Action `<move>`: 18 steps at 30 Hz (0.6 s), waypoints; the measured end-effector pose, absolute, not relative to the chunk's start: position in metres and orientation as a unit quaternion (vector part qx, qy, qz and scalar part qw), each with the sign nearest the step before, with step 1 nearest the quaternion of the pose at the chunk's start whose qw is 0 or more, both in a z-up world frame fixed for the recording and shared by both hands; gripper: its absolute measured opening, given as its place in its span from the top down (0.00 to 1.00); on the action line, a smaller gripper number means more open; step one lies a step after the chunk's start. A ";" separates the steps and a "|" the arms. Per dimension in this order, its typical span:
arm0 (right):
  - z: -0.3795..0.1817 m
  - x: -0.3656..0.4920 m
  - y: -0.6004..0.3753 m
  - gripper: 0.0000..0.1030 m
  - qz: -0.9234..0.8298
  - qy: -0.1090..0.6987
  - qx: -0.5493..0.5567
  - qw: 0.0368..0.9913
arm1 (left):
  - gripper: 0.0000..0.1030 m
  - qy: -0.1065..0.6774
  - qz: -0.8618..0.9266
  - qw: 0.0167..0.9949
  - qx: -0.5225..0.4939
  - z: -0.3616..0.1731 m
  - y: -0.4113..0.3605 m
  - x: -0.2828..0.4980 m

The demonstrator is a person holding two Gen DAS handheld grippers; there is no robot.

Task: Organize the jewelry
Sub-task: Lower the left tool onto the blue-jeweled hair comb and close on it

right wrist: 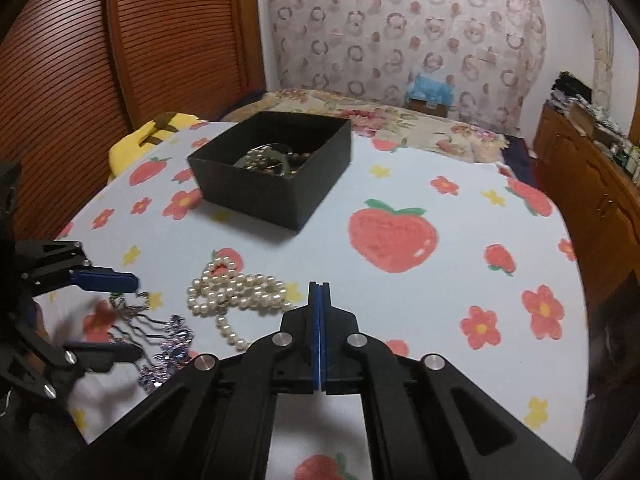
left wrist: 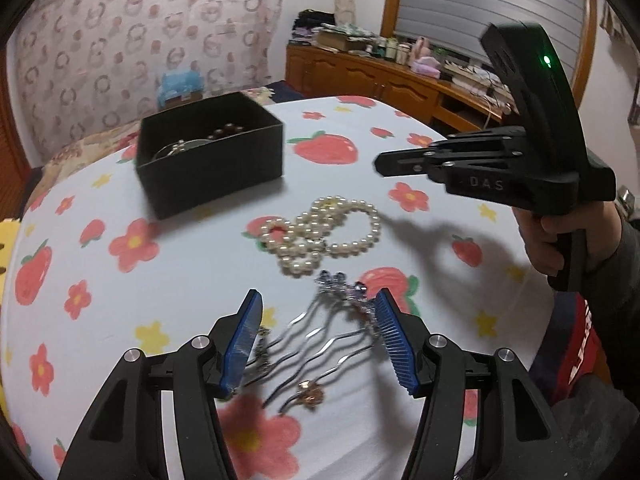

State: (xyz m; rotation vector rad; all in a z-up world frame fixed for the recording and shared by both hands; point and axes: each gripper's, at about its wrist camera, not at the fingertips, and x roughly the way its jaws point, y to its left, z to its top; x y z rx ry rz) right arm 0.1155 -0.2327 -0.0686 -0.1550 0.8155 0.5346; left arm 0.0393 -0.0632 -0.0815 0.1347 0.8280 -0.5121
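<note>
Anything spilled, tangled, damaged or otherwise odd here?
Nothing looks damaged or spilled. The pearl strand lies in a looped heap on the cloth, not in the black box. The hair comb sits between the open left gripper fingers. The right gripper is shut, empty.

Coiled pearl strand [left wrist: 322, 236], silver hair comb [left wrist: 320, 336], open black box [left wrist: 208, 152]

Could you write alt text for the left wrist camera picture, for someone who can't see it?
An open left gripper straddles a jeweled hair comb on a strawberry-print cloth. Beyond lie a pearl strand and a black box holding jewelry; the closed right gripper hovers at right.
</note>
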 end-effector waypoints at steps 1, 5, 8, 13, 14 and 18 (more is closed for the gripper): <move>-0.069 0.115 -0.232 0.99 0.257 0.390 -0.077 0.881 | 0.39 0.398 -0.248 0.881 0.069 -0.082 -0.067 0.039; -0.069 0.111 -0.231 0.99 0.261 0.384 -0.074 0.882 | 0.37 0.399 -0.252 0.876 0.098 -0.085 -0.080 0.037; -0.068 0.111 -0.235 0.99 0.259 0.385 -0.070 0.883 | 0.33 0.406 -0.256 0.868 0.126 -0.092 -0.089 0.039; -0.068 0.111 -0.242 0.99 0.255 0.385 -0.065 0.884 | 0.29 0.412 -0.257 0.860 0.160 -0.101 -0.096 0.045; -0.069 0.111 -0.243 0.99 0.255 0.386 -0.064 0.884 | 0.30 0.413 -0.259 0.858 0.159 -0.101 -0.095 0.047; -0.072 0.111 -0.243 0.99 0.257 0.391 -0.058 0.882 | 0.42 0.417 -0.278 0.852 0.149 -0.100 -0.089 0.048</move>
